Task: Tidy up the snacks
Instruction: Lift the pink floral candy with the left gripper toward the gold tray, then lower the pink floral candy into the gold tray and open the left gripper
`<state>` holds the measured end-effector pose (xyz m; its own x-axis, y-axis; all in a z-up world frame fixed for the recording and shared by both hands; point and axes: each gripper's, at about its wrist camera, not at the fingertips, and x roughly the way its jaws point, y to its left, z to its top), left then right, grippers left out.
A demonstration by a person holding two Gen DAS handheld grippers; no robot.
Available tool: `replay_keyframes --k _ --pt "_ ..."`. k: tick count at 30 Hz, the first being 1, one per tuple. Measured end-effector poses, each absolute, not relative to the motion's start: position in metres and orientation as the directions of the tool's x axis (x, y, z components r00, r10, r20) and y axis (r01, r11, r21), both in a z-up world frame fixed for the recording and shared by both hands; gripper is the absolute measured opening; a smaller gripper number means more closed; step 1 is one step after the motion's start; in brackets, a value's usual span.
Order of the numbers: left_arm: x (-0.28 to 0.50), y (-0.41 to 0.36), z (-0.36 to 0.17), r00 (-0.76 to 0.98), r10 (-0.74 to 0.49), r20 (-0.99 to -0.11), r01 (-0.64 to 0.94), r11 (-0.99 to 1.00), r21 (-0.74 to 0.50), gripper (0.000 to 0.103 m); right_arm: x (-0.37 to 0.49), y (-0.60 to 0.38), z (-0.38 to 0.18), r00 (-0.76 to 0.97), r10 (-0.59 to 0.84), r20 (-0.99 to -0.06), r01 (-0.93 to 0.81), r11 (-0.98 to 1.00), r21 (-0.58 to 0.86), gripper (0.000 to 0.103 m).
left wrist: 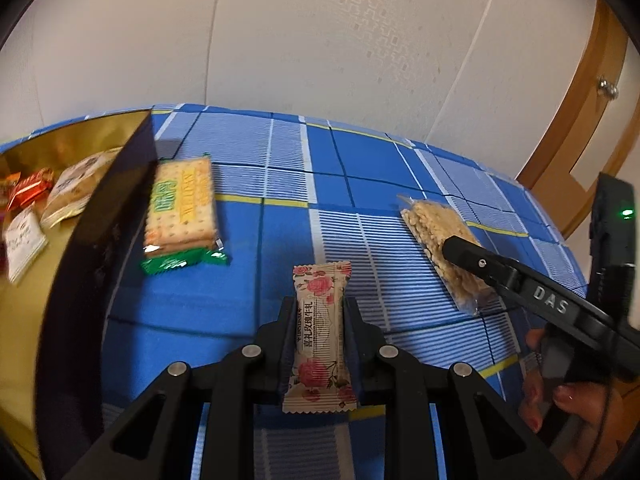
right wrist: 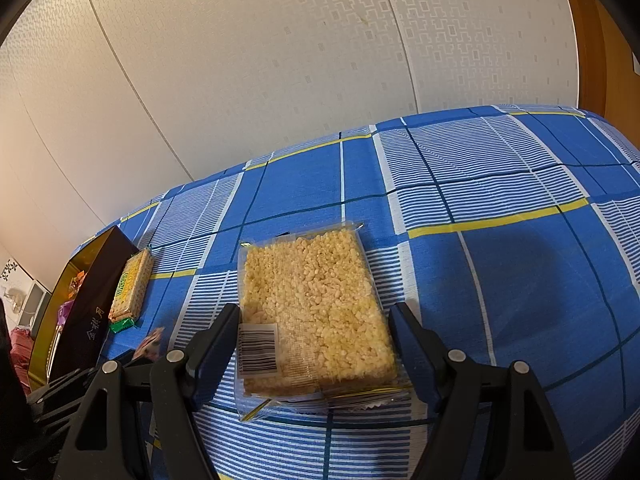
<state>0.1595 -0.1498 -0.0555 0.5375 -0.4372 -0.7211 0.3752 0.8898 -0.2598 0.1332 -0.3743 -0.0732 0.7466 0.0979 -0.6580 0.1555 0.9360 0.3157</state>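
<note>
My left gripper [left wrist: 320, 312] is shut on a rose-patterned candy bar [left wrist: 320, 336] and holds it above the blue checked tablecloth. My right gripper [right wrist: 316, 320] is open, its fingers on either side of a clear pack of yellow puffed-rice cake [right wrist: 316, 304] that lies on the cloth; the pack also shows in the left wrist view [left wrist: 436, 236]. A green cracker pack [left wrist: 180, 208] lies beside the dark gift box [left wrist: 100, 240], whose gold inside holds several wrapped snacks [left wrist: 72, 188].
The table [right wrist: 500, 184] stands against a white patterned wall. A wooden door frame [left wrist: 576, 120] is at the right. The box [right wrist: 84, 320] sits at the table's left end, with the crackers [right wrist: 130, 288] against its side.
</note>
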Motion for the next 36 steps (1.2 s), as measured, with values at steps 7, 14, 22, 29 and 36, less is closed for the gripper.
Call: replay_keyframes --k 7,14,22,29,36 --pt "0.143 -0.124 -0.042 0.540 -0.484 -0.689 0.372 0.871 -0.320 0.023 0.134 -0.374 -0.073 0.746 0.095 -0.660 0.157 0.937 0.312 0.077" --pt "0.135 -0.088 -0.020 0.565 -0.514 -0.646 0.346 0.858 -0.379 0.023 0.133 -0.374 -0.073 0.746 0.097 -0.659 0.156 0.936 0.314 0.077" --pt "0.141 -0.040 -0.006 0.627 -0.453 -0.634 0.289 0.891 -0.350 0.023 0.134 -0.373 -0.073 0.746 0.096 -0.659 0.157 0.937 0.313 0.077" --pt "0.157 0.011 -0.015 0.640 -0.377 -0.670 0.182 0.921 -0.344 0.023 0.134 -0.374 -0.073 0.744 0.093 -0.661 0.157 0.938 0.308 0.077" --pt "0.169 0.045 -0.037 0.615 -0.298 -0.730 0.091 0.947 -0.309 0.023 0.134 -0.373 -0.073 0.744 0.091 -0.662 0.157 0.939 0.305 0.077"
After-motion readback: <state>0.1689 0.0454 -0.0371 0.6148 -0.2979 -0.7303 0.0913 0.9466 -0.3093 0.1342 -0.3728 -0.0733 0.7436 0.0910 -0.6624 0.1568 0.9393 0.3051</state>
